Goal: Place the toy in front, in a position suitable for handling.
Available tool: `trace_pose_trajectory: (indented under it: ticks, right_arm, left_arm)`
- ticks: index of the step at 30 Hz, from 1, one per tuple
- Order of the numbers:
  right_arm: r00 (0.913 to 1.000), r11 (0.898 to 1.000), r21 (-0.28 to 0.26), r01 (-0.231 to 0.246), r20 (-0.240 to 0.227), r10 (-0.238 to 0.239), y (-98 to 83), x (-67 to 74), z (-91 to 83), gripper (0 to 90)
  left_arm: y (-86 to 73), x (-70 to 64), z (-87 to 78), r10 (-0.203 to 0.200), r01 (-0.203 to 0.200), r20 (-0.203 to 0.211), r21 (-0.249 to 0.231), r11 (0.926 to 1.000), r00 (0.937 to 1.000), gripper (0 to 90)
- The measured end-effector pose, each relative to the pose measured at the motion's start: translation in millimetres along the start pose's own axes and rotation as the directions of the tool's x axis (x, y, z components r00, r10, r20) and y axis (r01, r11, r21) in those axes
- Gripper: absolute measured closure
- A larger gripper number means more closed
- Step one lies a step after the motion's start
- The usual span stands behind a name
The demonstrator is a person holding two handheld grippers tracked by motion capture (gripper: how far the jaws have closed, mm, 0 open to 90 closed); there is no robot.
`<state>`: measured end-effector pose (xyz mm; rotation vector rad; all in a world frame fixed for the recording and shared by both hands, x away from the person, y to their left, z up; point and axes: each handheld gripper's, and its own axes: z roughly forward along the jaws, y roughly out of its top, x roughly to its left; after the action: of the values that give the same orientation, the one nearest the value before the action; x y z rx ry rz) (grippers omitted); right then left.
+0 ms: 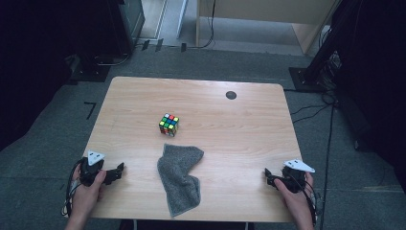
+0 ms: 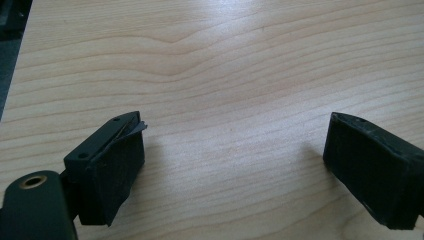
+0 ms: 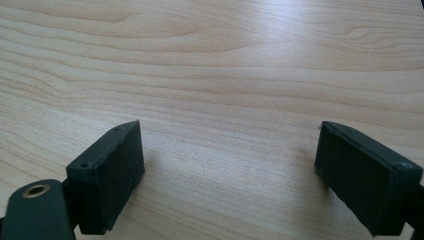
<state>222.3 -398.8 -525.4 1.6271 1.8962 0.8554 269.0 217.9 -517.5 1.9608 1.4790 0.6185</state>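
Lying in the middle of the wooden table (image 1: 239, 124), the grey towel (image 1: 179, 177) is crumpled, with one long end toward the person. A colourful puzzle cube (image 1: 169, 124) sits just behind the towel. The left gripper (image 1: 118, 171) and right gripper (image 1: 268, 175) rest well apart from the towel, one on each side. Nothing blocks the way.

From the left gripper view, the left gripper (image 2: 235, 150) has wide jaws with bare wood between them.

From the right gripper view, the right gripper (image 3: 230, 155) is the same, spread wide and holding nothing.
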Motion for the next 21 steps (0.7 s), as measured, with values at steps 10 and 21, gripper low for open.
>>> trace_pose_trajectory:
  ticks: [10,21]
  right_arm:
    - [0.9966,0.999,-0.030,-0.017,-0.081,0.015,8.8,14.6,-7.8,14.7]
    - [0.9685,0.991,-0.108,0.081,-0.226,-0.104,41.3,88.7,-8.3,14.6]
  left_arm:
    - [1.5,-0.7,1.4,0.001,-0.001,0.002,0.000,1.0000,1.0000,9.8]
    - [1.4,-0.7,1.4,0.001,-0.001,0.002,0.000,1.0000,1.0000,9.8]
